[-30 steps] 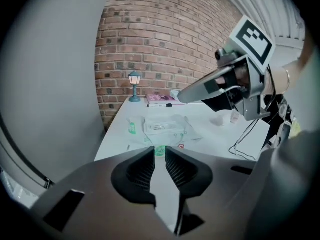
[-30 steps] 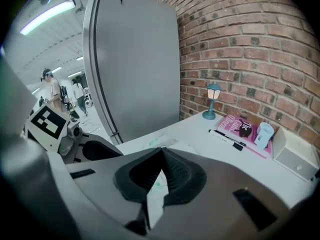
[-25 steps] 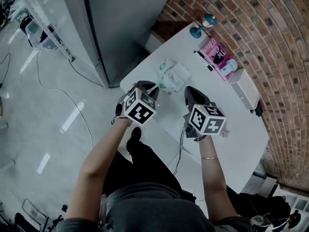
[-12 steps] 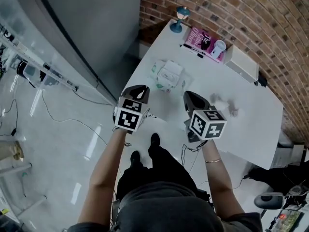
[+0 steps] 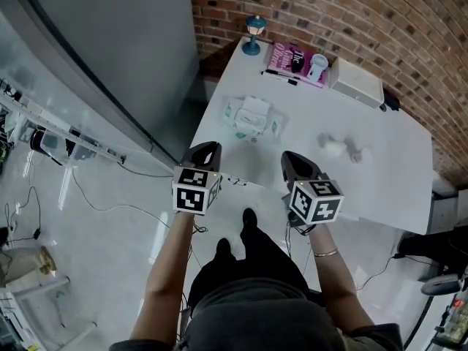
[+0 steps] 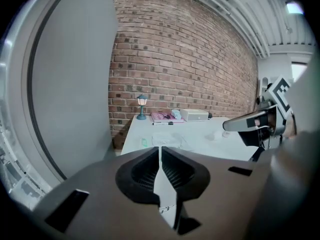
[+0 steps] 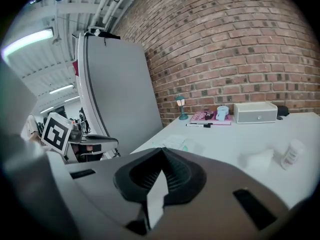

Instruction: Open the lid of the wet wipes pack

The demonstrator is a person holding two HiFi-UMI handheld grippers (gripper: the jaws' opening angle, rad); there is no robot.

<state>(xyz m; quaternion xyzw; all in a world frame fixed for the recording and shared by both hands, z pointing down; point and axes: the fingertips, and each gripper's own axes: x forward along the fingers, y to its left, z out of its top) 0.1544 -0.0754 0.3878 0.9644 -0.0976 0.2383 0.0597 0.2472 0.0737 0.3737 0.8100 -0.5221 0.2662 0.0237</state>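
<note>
Both grippers have pulled back from the wipes pack (image 5: pixel 252 115), and they now sit well short of it, over the near edge of the white table (image 5: pixel 314 134). The left gripper (image 5: pixel 207 147) has just been closing its jaws, now down to a thin slit with nothing between them. The right gripper (image 5: pixel 289 156) is clenched tight and empty too. The pack lies flat, untouched. A little lamp (image 5: pixel 253 34) stands well beyond the pack.
</note>
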